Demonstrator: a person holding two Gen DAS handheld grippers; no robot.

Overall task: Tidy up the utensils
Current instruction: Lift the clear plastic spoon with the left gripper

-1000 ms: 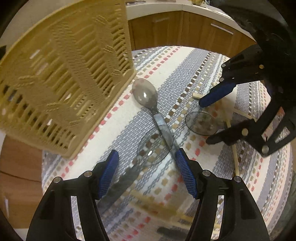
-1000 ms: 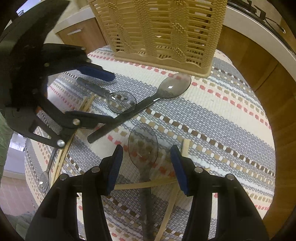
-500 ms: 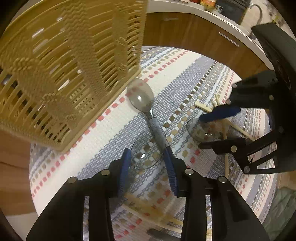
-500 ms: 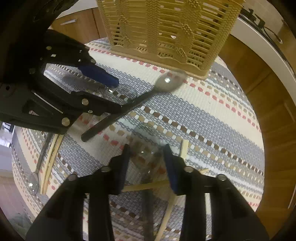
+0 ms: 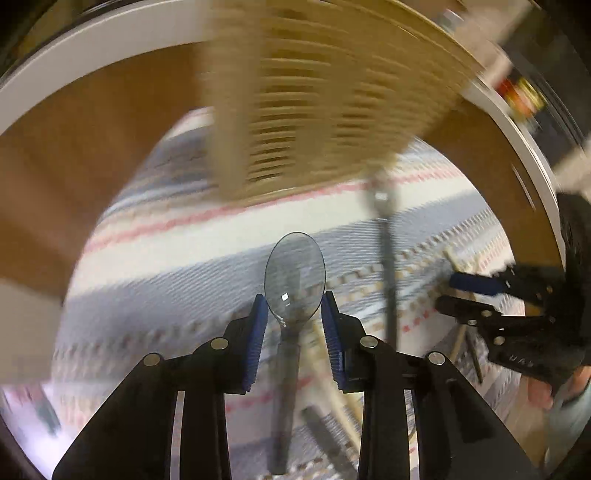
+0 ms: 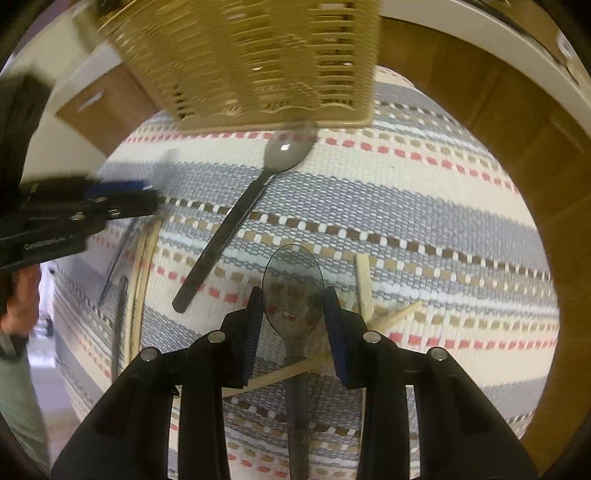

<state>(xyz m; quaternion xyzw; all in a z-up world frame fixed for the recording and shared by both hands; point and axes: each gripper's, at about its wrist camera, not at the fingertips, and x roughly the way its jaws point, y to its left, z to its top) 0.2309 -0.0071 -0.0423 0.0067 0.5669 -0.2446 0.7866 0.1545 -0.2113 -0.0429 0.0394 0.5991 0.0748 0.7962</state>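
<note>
My left gripper [image 5: 294,306] is shut on a smoky clear plastic spoon [image 5: 294,277] and holds it above the striped mat, bowl forward. My right gripper [image 6: 293,301] is shut on a second clear spoon [image 6: 293,291], low over the mat. A third grey spoon [image 6: 243,206] lies on the mat with its bowl against the foot of the tan slotted utensil basket [image 6: 251,55]. The basket [image 5: 332,92] is blurred in the left wrist view. The left gripper shows at the left of the right wrist view [image 6: 122,199]; the right gripper shows at the right of the left wrist view [image 5: 480,291].
Wooden chopsticks [image 6: 364,286] lie crossed on the striped woven mat [image 6: 443,229] under my right gripper; more chopsticks [image 6: 142,266] and a metal utensil [image 6: 118,317] lie at the mat's left. Wooden cabinets and a white counter [image 6: 498,33] ring the round table.
Both grippers have closed on their spoons. The left one has lifted its spoon and swung toward the basket, blurring its view. The right one has risen slightly.
</note>
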